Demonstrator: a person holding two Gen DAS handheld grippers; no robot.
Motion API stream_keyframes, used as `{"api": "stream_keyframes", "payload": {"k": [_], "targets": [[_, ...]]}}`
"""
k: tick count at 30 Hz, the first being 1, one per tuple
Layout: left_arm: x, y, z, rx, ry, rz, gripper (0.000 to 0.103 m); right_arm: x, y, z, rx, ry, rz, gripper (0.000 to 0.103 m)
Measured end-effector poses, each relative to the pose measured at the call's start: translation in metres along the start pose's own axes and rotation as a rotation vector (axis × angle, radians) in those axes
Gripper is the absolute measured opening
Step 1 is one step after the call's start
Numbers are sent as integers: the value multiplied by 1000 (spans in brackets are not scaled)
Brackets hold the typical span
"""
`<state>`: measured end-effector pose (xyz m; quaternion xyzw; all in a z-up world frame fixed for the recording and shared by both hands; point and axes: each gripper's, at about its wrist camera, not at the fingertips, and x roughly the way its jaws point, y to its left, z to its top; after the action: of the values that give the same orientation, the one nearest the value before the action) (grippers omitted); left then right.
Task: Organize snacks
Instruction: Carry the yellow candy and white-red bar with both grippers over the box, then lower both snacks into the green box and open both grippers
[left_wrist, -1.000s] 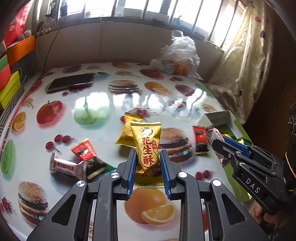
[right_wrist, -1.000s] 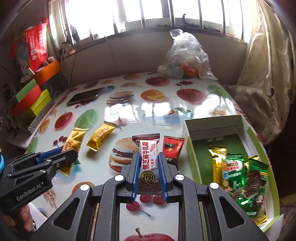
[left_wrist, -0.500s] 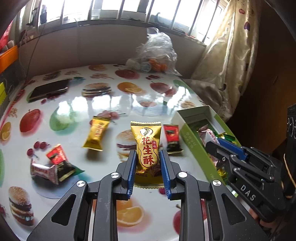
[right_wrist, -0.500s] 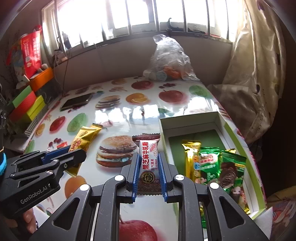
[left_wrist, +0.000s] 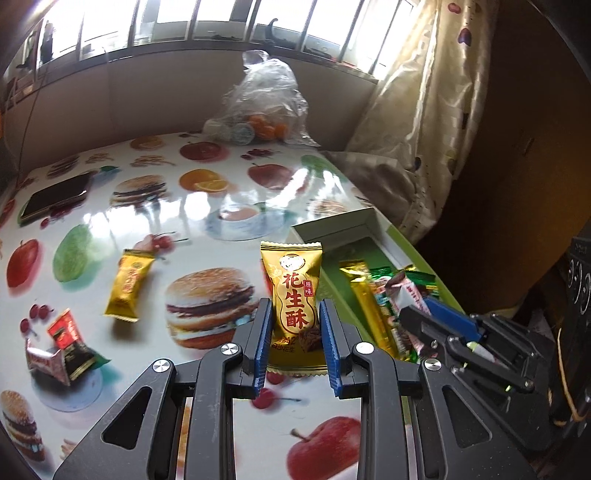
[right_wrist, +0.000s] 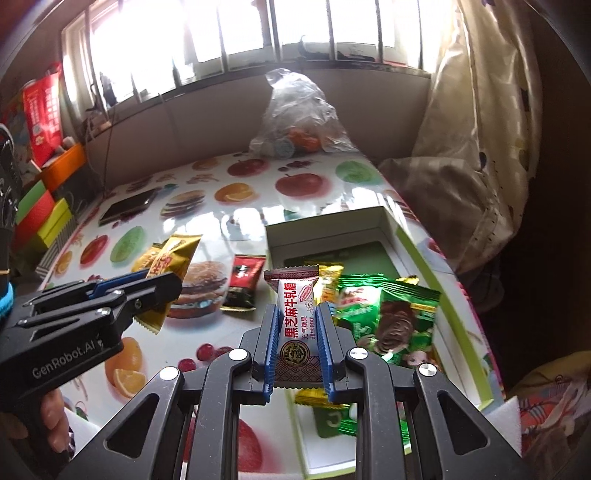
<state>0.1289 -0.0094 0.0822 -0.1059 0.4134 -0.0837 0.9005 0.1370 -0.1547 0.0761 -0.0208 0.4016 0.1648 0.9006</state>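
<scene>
- Your left gripper (left_wrist: 294, 326) is closed on a gold peanut candy packet (left_wrist: 293, 295). The packet stands upright between the two blue fingers (left_wrist: 261, 332), above the table (left_wrist: 110, 229).
- In the left wrist view, the green and white box (left_wrist: 334, 236) lies at about 2 o'clock from this packet, just beside it. The packet is over the table, near the left wall of the box, not over the inside of it.
- Your right gripper (right_wrist: 295, 334) is clamped on a white sesame nougat packet (right_wrist: 295, 317) with brown ends. It is upright too, and in the right wrist view it hangs over the near left part of the box (right_wrist: 332, 229).
- Inside the box you see a gold stick packet (right_wrist: 330, 277) and green packets (right_wrist: 402, 314), at about 1 to 3 o'clock from the nougat.
- On the table, a second gold packet (left_wrist: 129, 284) lies at 9 o'clock from your left gripper, well apart from it. Further at 8 o'clock, a red and black packet (left_wrist: 68, 336) touches a white and red one (left_wrist: 42, 360).
- Another red and black packet (right_wrist: 243, 282) lies just beside the left wall of the box, at 11 o'clock from your right gripper.
- A phone (left_wrist: 55, 197) lies at the far left of the table, and a clear plastic bag (left_wrist: 266, 103) stands at the far edge, at 12 o'clock.
</scene>
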Motion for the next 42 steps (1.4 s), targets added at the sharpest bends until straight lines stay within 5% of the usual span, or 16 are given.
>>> {"api": "stream_keyframes", "payload": {"k": [17,42], "targets": [[40,-44,11,18,59,-88,27,-2,-31,-26,34,52,-10,19],[81,-56,6,19,134,-75,27,9,-53,-44,63,87,-27,20]]}}
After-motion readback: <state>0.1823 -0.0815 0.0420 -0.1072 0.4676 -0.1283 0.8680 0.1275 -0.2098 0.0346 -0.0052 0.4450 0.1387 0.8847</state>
